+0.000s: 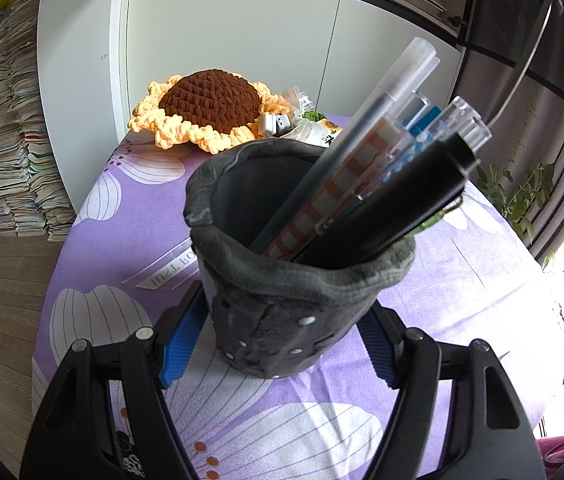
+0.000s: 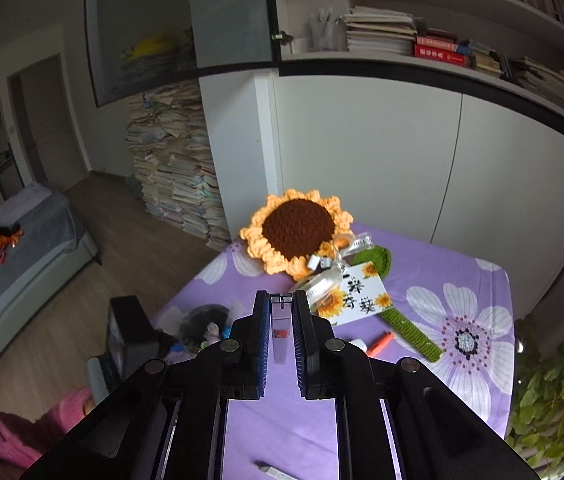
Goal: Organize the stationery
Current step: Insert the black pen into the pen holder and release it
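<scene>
In the left wrist view a dark grey felt pen holder [image 1: 282, 312] stands on the purple flowered tablecloth [image 1: 113, 240]. It holds several pens [image 1: 366, 184] that lean to the right. My left gripper [image 1: 282, 348] is shut on the holder, a blue pad on each side of its base. In the right wrist view my right gripper [image 2: 282, 320] is shut on a clear pen with a red part [image 2: 281, 332], held above the table. The holder [image 2: 205, 320] and left gripper show low at the left. An orange pen [image 2: 380, 342] lies on the cloth.
A crochet sunflower [image 2: 298, 232] with a green stem [image 2: 410, 332] and a card [image 2: 358, 300] lies at the table's far side against white cabinets [image 2: 362, 160]. Another small item [image 2: 273, 471] lies near the front edge. Paper stacks [image 2: 177, 168] stand on the floor at left, a plant [image 2: 554, 392] at right.
</scene>
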